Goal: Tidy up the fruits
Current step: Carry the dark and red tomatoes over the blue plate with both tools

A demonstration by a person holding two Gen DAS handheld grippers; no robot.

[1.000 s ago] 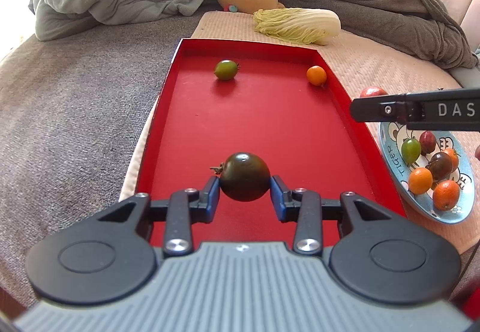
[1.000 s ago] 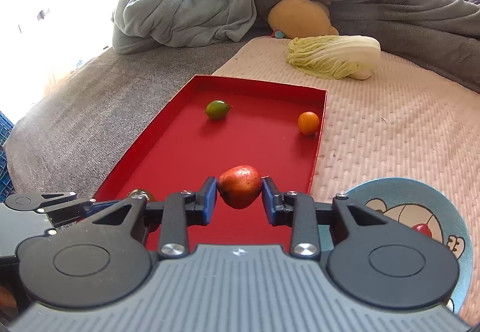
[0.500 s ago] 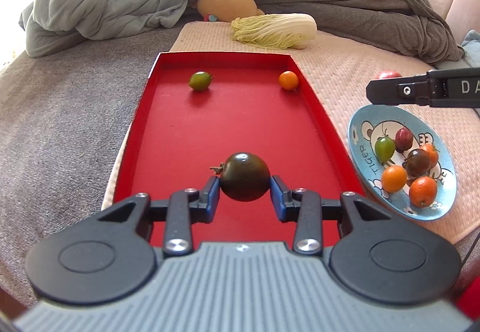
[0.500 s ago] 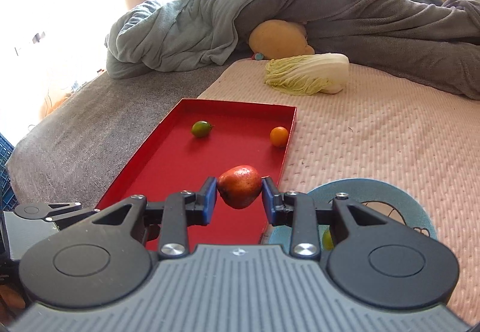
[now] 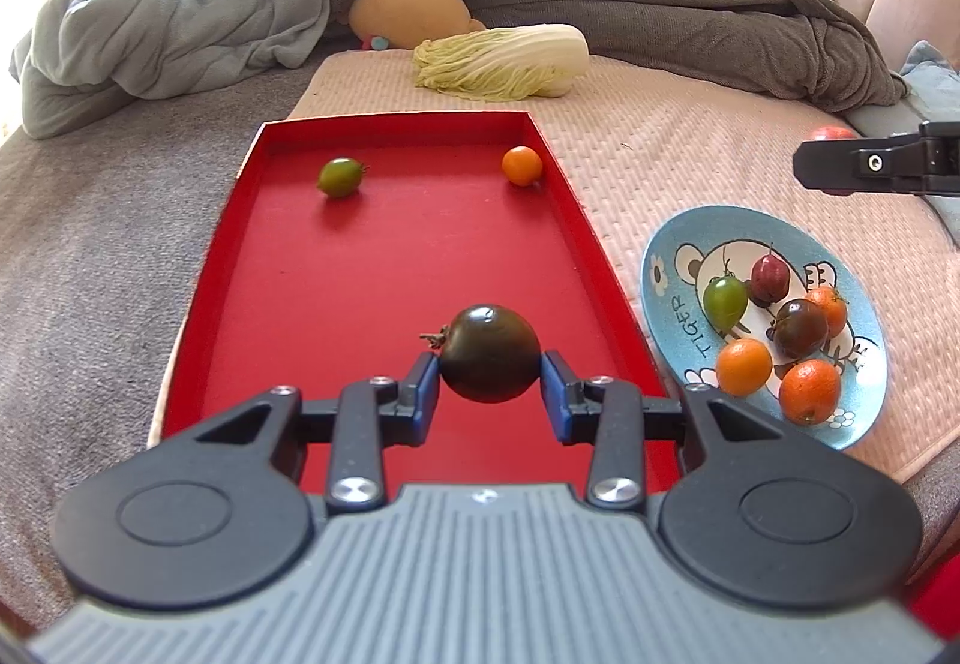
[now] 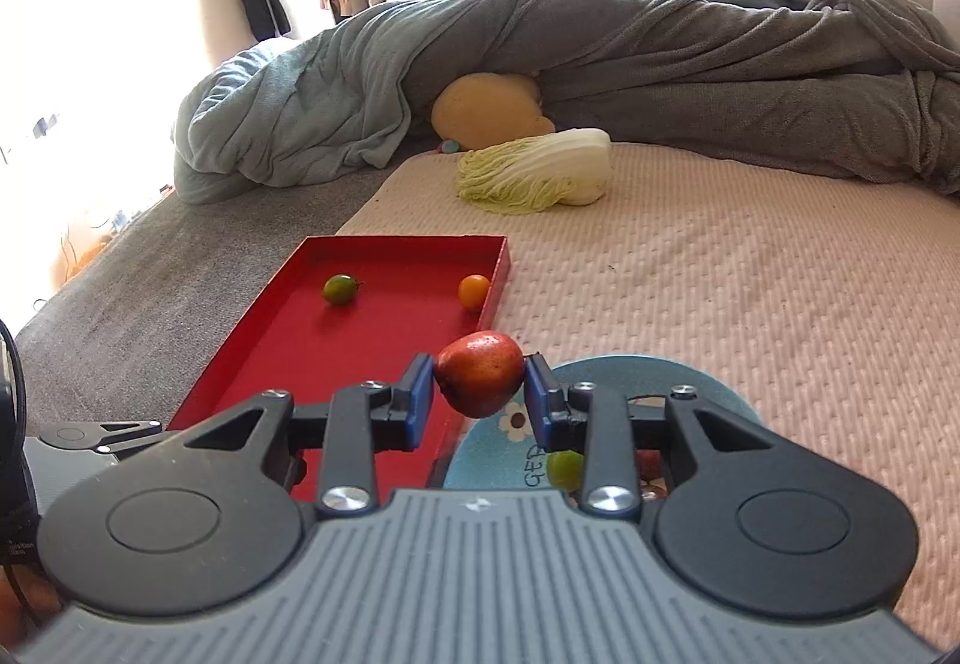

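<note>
Tomatoes fill both grippers: the left gripper (image 5: 489,385) clamps a dark tomato (image 5: 489,353) over the near end of the red tray (image 5: 240,220), the right gripper (image 6: 478,394) pinches a red tomato (image 6: 479,373) above the blue plate's (image 6: 708,382) left edge.

The tray (image 5: 384,274) is red; the plate (image 5: 672,268) is light blue with a cartoon bear and the word TIGER. The mat (image 6: 750,274) is pale pink, waffle-textured.
</note>
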